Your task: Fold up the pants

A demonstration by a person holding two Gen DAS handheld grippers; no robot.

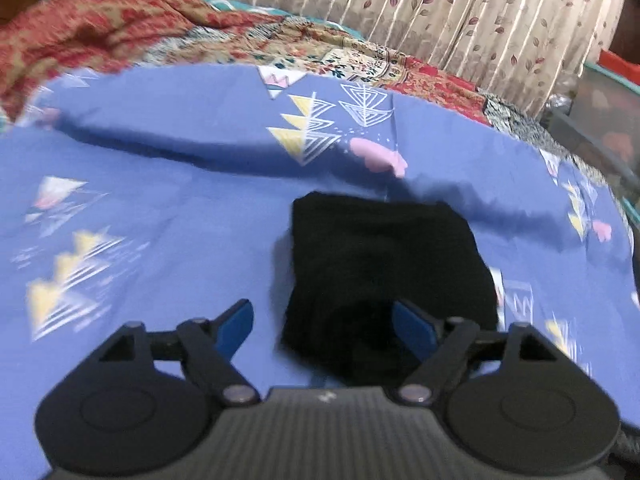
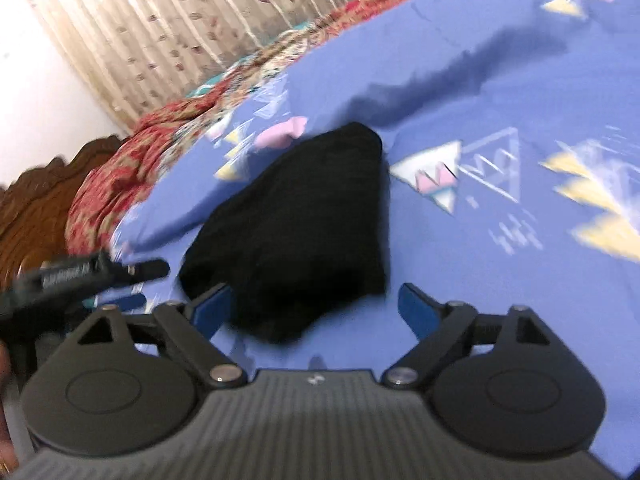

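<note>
The black pants lie on the blue bedsheet as a compact dark bundle, already doubled over into a rough rectangle, and both sets of tongs hang just above its near end. From the left gripper the bundle sits ahead and a little to the right – its right finger is over the near edge of the cloth while its left finger stands over bare sheet, so the pants are off-centre between the jaws. From the right gripper it is the mirror case: the bundle lies ahead and to the left, its near corner reaching in beside that gripper's left finger, the other finger over plain blue. Both pairs of jaws are spread wide with nothing pinched; no pad presses on cloth that I can make out (the pictures are smeared with motion, so fine contact is hard to judge). The bundle's long axis runs away from the tongs toward the patterned quilt and the curtain, near end wider and lumpier, far end squarer. The two hands look about equally near. I'd judge the fold nearly done – what is left may be one more doubling along that long axis, or simply letting go and smoothing; a fresh grip would want each gripper shifted inward first.
</note>
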